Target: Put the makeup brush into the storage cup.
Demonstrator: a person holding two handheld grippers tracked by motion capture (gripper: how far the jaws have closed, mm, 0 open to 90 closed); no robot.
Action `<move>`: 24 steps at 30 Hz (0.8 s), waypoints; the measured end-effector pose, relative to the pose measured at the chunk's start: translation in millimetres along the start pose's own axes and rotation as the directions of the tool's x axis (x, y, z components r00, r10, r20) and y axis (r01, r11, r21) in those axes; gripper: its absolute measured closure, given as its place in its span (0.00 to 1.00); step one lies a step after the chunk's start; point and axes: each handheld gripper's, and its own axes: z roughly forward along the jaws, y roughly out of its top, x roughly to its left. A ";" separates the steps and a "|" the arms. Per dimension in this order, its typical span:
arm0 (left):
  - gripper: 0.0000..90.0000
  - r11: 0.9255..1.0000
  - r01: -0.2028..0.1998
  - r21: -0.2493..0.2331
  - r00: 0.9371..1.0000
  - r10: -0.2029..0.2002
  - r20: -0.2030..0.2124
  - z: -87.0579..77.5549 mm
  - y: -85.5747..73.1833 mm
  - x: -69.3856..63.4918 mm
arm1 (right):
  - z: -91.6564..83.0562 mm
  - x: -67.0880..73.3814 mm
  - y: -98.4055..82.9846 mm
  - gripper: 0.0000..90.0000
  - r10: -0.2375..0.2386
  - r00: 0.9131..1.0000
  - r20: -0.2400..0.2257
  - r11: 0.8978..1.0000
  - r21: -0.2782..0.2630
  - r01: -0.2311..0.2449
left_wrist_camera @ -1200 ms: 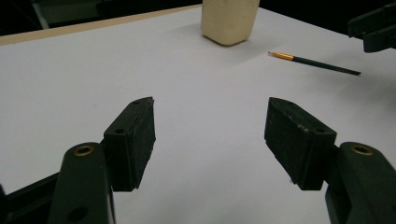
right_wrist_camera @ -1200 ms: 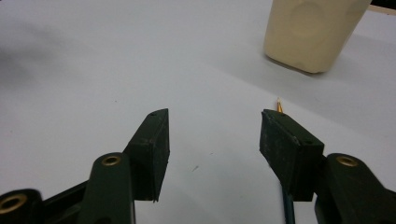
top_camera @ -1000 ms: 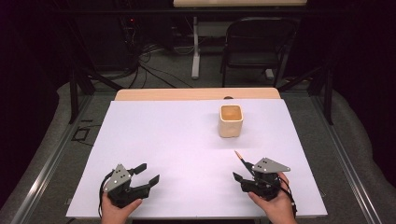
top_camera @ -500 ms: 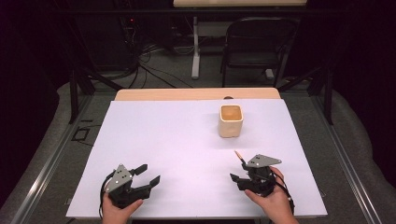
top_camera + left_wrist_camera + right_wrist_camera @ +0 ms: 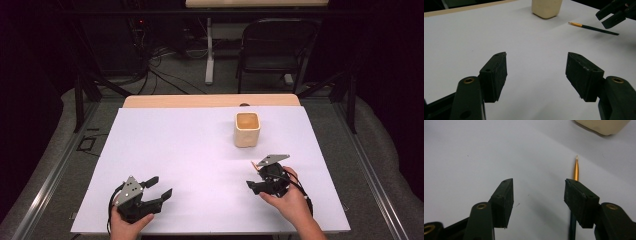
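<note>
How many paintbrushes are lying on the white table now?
1. The paintbrush lies flat on the white table, near the cup, just beside the open right gripper. More could be hidden inside the cup.

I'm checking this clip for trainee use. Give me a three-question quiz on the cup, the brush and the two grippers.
1. True or false: the right gripper grips the brush.
2. Which gripper is nearer the cup? A) left B) right
3. Fill in: the left gripper is ____ (open/shut).

Key: 1 false, the brush lies on the table beside the open jaws. 2 B. 3 open.
</note>
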 end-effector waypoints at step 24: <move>0.37 1.000 0.003 0.016 1.000 -0.002 -0.003 3.4 -1.8 0.8 | 15.6 -22.3 49.4 0.47 0.000 1.000 -0.018 0.993 0.116 0.002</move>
